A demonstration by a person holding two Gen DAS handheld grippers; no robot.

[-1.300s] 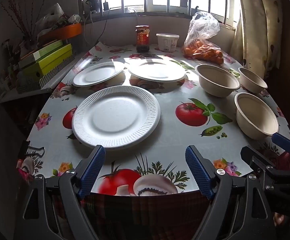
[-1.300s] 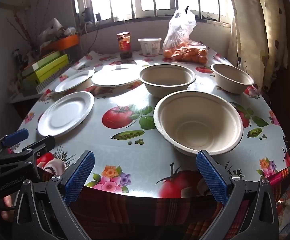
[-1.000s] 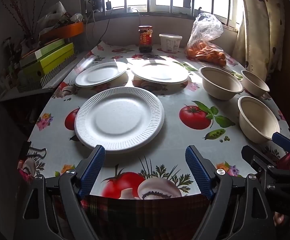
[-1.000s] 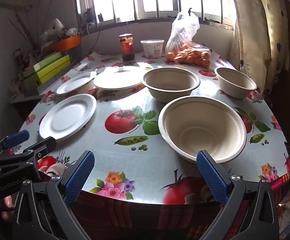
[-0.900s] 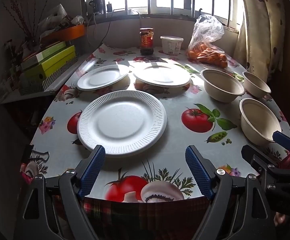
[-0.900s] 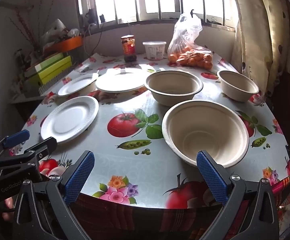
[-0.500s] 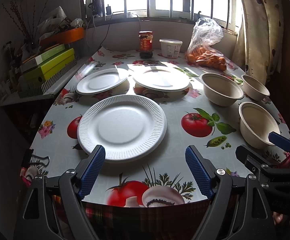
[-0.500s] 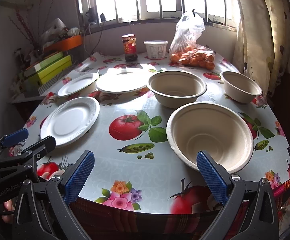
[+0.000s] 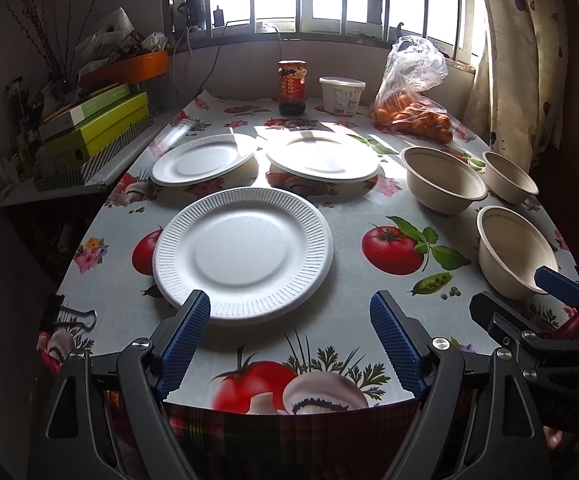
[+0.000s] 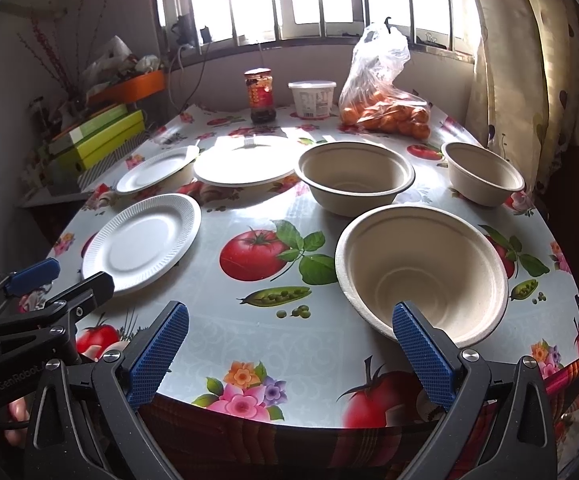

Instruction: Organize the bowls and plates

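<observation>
Nothing stacked yet

Both grippers, left gripper (image 9: 289, 334) and right gripper (image 10: 289, 344), hold nothing, blue fingers wide apart. Just ahead lie the round white ridged foam plate (image 9: 242, 255) and the round beige paper bowl (image 10: 421, 276). Others sit farther back, all apart.

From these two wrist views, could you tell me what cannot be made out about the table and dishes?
- Far plate: sun glare washes out its surface in both views.
- Red jar label: too small to read.
- Nearest bowl: its near rim is hidden behind a right gripper finger.
- Table front edge: cut off by the left gripper.
</observation>
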